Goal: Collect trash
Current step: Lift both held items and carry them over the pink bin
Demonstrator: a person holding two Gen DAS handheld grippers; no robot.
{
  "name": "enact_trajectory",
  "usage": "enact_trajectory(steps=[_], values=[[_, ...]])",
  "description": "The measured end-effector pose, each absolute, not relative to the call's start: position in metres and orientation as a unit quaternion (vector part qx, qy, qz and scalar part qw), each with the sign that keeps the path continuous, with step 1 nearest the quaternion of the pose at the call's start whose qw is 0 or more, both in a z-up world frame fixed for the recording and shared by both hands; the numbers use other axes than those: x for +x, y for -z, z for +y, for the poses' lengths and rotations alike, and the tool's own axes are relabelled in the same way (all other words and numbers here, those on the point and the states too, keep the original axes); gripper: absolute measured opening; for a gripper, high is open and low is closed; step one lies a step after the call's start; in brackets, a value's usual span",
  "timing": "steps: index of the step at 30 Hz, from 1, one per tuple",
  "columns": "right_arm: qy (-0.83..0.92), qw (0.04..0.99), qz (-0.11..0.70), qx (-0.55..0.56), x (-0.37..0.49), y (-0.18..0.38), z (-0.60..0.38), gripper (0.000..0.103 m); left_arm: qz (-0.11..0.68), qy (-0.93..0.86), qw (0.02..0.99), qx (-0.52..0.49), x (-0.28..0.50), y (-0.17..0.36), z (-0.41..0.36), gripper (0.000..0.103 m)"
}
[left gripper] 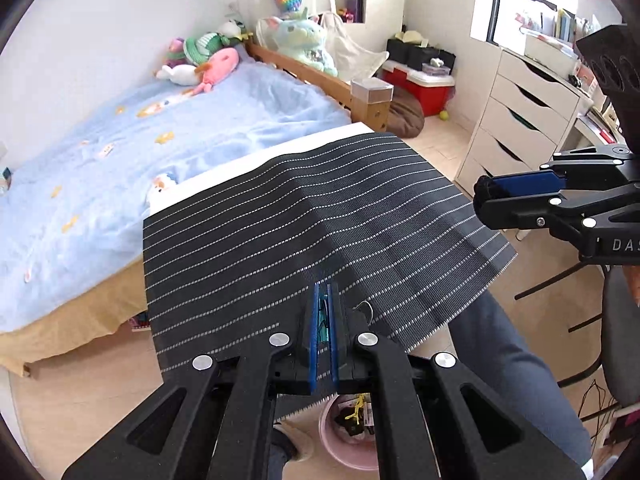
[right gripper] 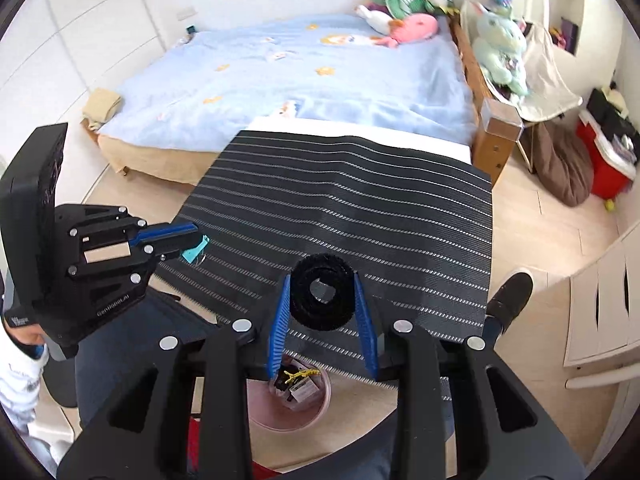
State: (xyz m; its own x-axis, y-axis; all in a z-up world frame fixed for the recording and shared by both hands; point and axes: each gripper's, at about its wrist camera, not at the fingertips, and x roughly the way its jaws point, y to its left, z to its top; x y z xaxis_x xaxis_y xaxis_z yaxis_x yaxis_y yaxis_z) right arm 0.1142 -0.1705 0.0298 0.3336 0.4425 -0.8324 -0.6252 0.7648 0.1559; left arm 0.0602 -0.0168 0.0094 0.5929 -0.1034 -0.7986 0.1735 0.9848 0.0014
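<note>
My left gripper is shut on a small teal scrap with a thin wire loop, held over the near edge of a black striped mat. In the right wrist view the left gripper holds the teal scrap at the mat's left edge. My right gripper is shut on a black fuzzy roll, above the mat. In the left wrist view the right gripper is at the right. A pink bin with trash in it stands on the floor below the mat; it also shows in the left wrist view.
The mat lies on a white table next to a bed with a blue cover and plush toys. A white drawer unit stands at the right. A red cooler and a brown beanbag are on the floor. My legs are under the table.
</note>
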Motion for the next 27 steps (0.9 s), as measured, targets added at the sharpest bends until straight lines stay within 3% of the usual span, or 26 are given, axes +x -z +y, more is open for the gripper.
enact_trajectory(steps=[12, 27], values=[[-0.36, 0.813, 0.444, -0.107, 0.038, -0.024, -0.176, 0.031, 0.419, 0.091, 0.903, 0.026, -0.009, -0.003, -0.018, 0.004], [-0.4, 0.774, 0.475, -0.122, -0.014, 0.019, -0.16, 0.031, 0.421, 0.111, 0.9, -0.019, -0.068, 0.021, -0.017, 0.004]])
